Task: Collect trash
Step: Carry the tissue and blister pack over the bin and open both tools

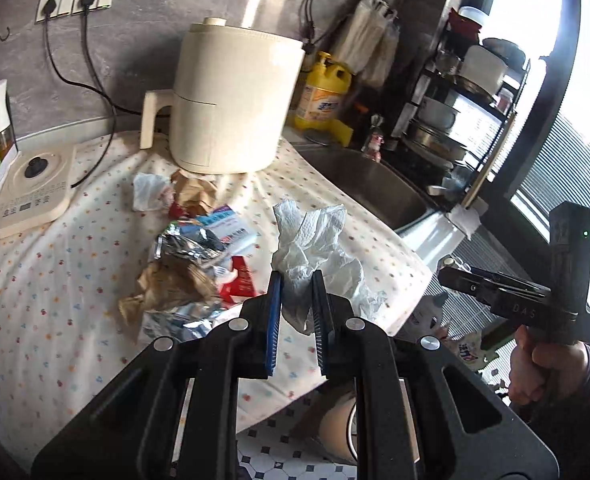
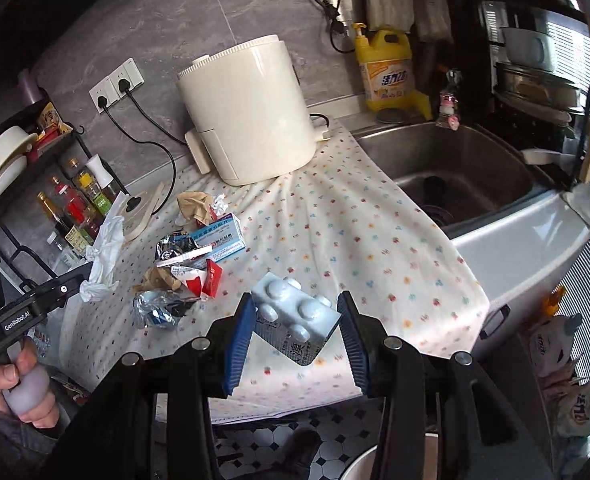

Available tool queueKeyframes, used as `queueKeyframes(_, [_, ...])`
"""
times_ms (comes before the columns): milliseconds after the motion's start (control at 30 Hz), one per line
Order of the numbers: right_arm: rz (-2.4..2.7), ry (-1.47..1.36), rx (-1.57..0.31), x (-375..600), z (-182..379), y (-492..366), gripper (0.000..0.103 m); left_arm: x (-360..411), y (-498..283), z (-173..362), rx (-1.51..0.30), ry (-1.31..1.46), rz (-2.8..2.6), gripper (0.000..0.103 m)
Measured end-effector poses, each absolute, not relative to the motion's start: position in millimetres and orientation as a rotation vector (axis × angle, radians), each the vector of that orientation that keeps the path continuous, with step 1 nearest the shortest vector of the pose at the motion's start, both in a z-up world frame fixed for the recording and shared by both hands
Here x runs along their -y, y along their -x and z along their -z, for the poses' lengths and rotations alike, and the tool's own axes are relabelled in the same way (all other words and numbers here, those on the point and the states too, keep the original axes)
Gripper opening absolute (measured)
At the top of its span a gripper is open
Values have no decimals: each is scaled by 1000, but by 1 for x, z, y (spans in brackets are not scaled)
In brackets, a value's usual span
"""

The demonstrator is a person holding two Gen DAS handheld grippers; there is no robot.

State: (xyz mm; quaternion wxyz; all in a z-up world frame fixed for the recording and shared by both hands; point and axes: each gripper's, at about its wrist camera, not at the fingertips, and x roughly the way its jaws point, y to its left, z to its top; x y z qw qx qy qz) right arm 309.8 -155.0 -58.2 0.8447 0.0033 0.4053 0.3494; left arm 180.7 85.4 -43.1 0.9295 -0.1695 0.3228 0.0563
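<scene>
My left gripper [image 1: 298, 280] is shut on a crumpled white paper towel [image 1: 315, 244] and holds it above the counter's front edge; the towel also shows in the right wrist view [image 2: 103, 252]. My right gripper [image 2: 297, 308] is shut on a silver pill blister pack [image 2: 295, 312], held over the cloth near the front edge. A pile of trash lies on the dotted cloth [image 2: 355, 232]: foil wrappers [image 1: 187, 240], brown paper [image 1: 167, 284], a red wrapper [image 1: 239, 280], a blue-white medicine box [image 2: 219, 236] and a white tissue [image 1: 149, 192].
A cream air fryer [image 1: 231, 100] stands behind the pile. An induction hob [image 1: 35, 188] is at left, with bottles [image 2: 79, 208] and a rack. A steel sink [image 2: 455, 168], yellow detergent bottle [image 2: 387, 68] and dish rack [image 1: 463, 108] are at right. A white bin rim [image 2: 359, 464] shows below.
</scene>
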Motion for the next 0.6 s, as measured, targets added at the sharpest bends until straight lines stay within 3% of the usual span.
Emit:
queueKeyframes(300, [-645,-80,-884,239,75,-275,43,-6,-188,61,-715,313,34,15])
queueKeyframes(600, [-564,-97,-1002,306,127,-240,43,70,-187,103,-790,303,158,15])
